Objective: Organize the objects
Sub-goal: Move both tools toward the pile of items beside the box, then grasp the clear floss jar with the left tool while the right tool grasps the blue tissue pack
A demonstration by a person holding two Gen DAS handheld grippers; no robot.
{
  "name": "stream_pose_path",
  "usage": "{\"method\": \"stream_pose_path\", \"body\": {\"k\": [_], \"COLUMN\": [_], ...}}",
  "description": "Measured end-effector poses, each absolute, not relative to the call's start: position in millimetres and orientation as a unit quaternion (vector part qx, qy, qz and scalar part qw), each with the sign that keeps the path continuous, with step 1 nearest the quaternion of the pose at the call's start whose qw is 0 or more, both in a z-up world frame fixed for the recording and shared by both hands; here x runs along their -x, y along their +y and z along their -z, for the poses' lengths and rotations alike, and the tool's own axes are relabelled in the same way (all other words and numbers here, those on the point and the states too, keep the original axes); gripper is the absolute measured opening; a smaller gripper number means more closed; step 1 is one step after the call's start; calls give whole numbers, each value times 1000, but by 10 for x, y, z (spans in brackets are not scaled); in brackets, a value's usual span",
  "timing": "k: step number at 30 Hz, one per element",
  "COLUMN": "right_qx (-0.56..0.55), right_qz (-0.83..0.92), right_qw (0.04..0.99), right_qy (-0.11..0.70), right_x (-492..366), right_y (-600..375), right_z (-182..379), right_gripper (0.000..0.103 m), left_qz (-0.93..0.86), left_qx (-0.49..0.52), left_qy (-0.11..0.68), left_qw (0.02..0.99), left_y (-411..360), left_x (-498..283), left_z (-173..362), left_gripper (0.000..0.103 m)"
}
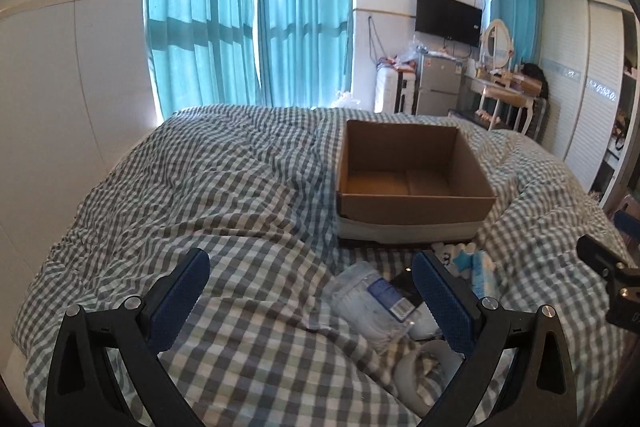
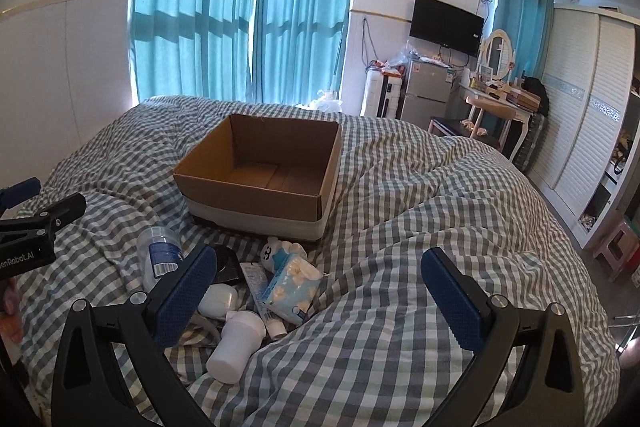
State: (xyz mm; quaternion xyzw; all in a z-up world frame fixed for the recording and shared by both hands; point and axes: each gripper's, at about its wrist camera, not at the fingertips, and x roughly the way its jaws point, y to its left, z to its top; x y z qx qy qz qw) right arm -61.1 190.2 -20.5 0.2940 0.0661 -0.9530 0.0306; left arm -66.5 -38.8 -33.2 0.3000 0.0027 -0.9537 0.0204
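Note:
An open brown cardboard box [image 1: 416,203] [image 2: 248,201] stands empty on the checked bedspread [image 1: 224,187] [image 2: 420,207]. In front of it lies a small pile: a clear plastic pack with a blue label [image 1: 372,301] [image 2: 158,251], a blue tissue pack [image 2: 292,287] [image 1: 482,269], a white bottle [image 2: 236,347], a white case [image 2: 218,301], a tube [image 2: 262,295] and a dark flat item [image 2: 226,263]. My left gripper [image 1: 310,273] is open above the pack, nothing between its fingers. My right gripper [image 2: 320,271] is open just right of the pile, holding nothing.
Teal curtains [image 1: 248,11] hang behind the bed. At the far right are a small fridge [image 2: 426,89], a wall TV [image 2: 446,23], a white dressing table [image 2: 496,103] and a wardrobe [image 2: 588,115]. A white wall panel [image 1: 60,107] borders the bed's left.

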Motion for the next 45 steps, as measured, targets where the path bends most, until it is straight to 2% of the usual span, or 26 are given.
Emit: {"method": "stream_pose_path", "body": {"k": [5,9,18,20,24,27,29,33,35,37,43,45], "right_qx": [-314,-339,-421,-438,-466,-490,-504,-509,-503,-497,-487,-477], "right_qz": [945,934,902,894,879,866,858,855,859,862,868,874], "right_qw": [38,46,54,57,60,62,60,67,69,69,70,72], "right_qy": [87,104,78,81,76,81,85,72,69,70,64,62], "right_x": [885,1125,1581,1661,1781,1840,1854,1823,1782,1736,1651,1606], "right_y": [1916,1903,1778,1718,1667,1634,1628,1671,1687,1689,1679,1679], "right_z": [288,434,973,1107,1337,1514,1608,1632,1604,1585,1485,1414], "right_gripper": [103,102,94,88,87,78,67,57,48,43,29,27], "left_qz": [942,931,896,891,881,876,871,868,869,869,869,870], "left_qx": [-333,-361,-442,-453,-472,-482,-491,-496,-494,-492,-492,-489], "left_qy": [-19,-47,-40,-35,-12,-18,-20,-15,-13,-6,11,13], "left_qw": [29,-2,14,17,7,-1,-8,-18,-24,-42,-55,-53], "left_y": [-322,-110,168,151,114,167,194,180,173,181,148,151], "left_x": [900,1048,1447,1497,1543,1559,1561,1539,1508,1462,1349,1299], "left_z": [505,695,1226,1322,1437,1525,1576,1621,1620,1610,1596,1555], "left_gripper": [103,103,103,103,103,103,103,103,100,89,83,81]}}
